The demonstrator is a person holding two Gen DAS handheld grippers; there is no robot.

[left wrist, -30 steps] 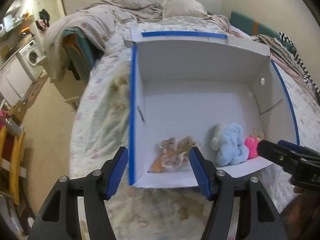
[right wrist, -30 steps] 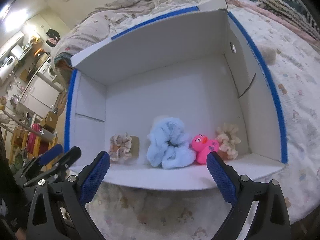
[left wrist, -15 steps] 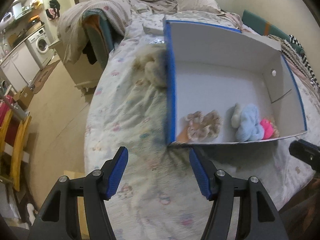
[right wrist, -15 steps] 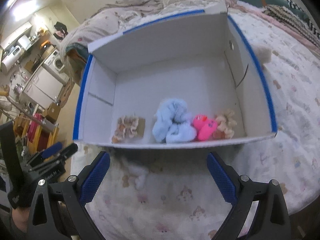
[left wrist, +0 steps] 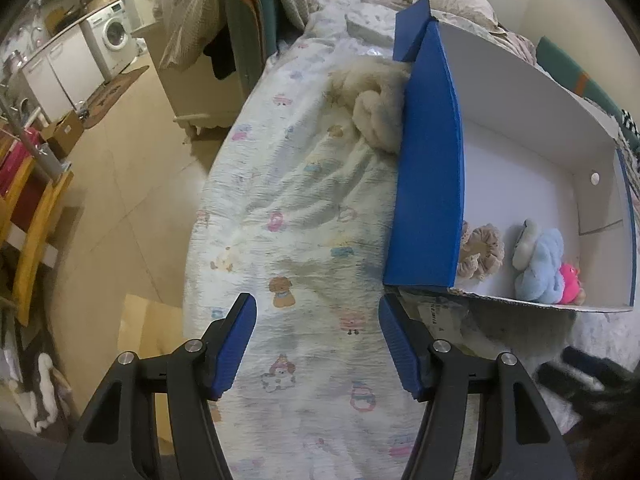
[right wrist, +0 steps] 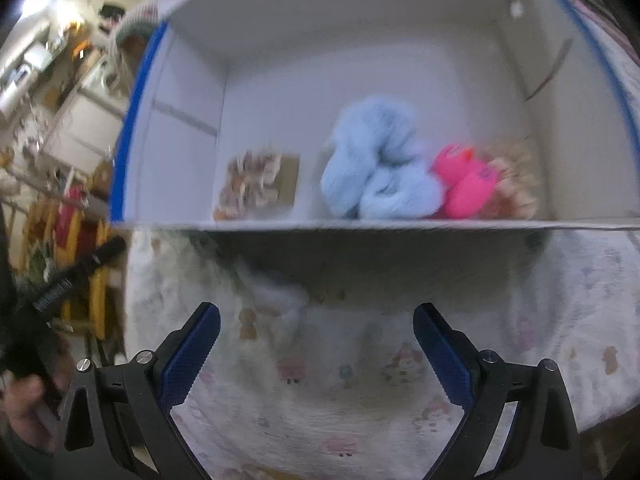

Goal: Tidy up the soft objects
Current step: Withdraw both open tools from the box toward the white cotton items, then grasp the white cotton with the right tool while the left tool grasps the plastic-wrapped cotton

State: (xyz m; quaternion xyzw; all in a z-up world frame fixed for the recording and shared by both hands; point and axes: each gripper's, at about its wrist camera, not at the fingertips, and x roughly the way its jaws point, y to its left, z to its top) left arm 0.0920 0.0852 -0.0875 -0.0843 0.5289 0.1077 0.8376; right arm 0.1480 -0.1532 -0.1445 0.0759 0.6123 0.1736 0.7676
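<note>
Soft items sit along near wall inside blue-edged white box [right wrist: 400, 8] on your bed: light blue plush [right wrist: 376, 172] in middle, pink plush [right wrist: 466, 184] touching its right side, beige scrunchie [right wrist: 514, 184] behind pink one, patterned scrunchie [right wrist: 250, 180] apart to left. Cream fluffy item [left wrist: 372, 104] lies outside, against box's blue left wall. Your left gripper [left wrist: 316, 340] spread, empty, over printed bedsheet [left wrist: 304, 208]. Your right gripper [right wrist: 316, 340] spread, empty, before box; view blurred.

No legible text, white print on the black handle [right wrist: 60, 288] (blurred)
</note>
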